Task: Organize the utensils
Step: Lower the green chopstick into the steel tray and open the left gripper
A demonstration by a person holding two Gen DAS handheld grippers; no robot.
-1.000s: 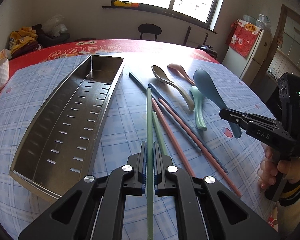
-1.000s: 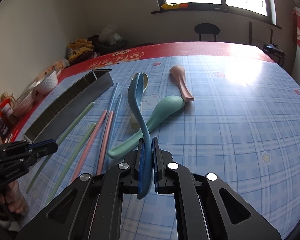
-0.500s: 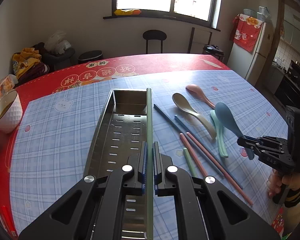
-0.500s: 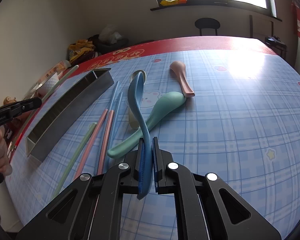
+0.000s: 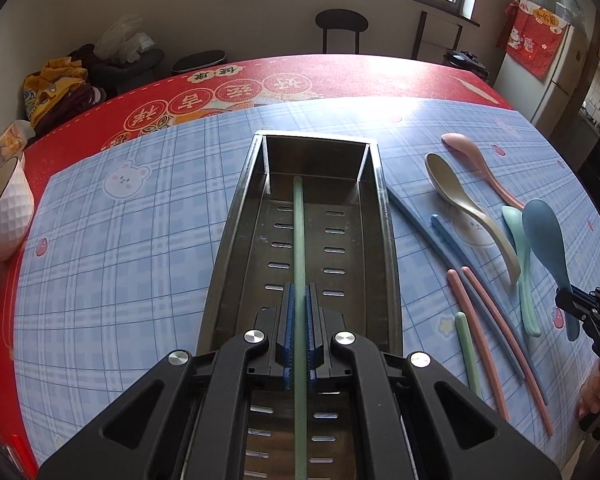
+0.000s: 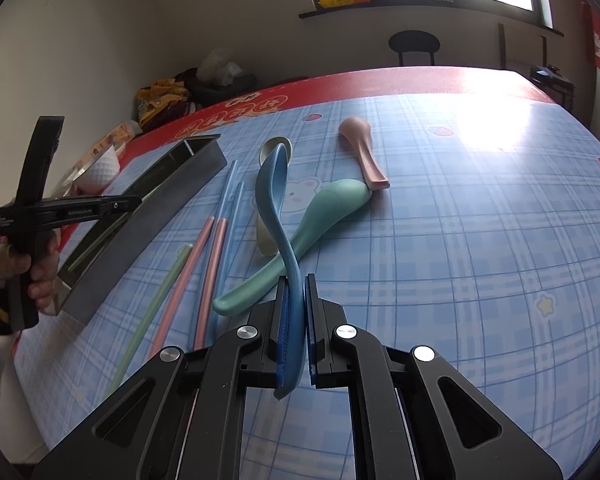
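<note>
The perforated steel tray [image 5: 384,240] lies lengthwise on the tabletop [image 5: 120,240], running toward the far red edge, and I see nothing resting in it. My left gripper [image 5: 299,312] is clamped tight on a green chopstick [image 5: 299,232], held over the tray's middle with its long axis along the tray and its tip toward the far end wall. My right gripper [image 6: 295,312] is closed on the handle of a blue spoon [image 6: 274,188], bowl pointing away from me, above the green spoon [image 6: 324,216] lying on the tabletop.
</note>
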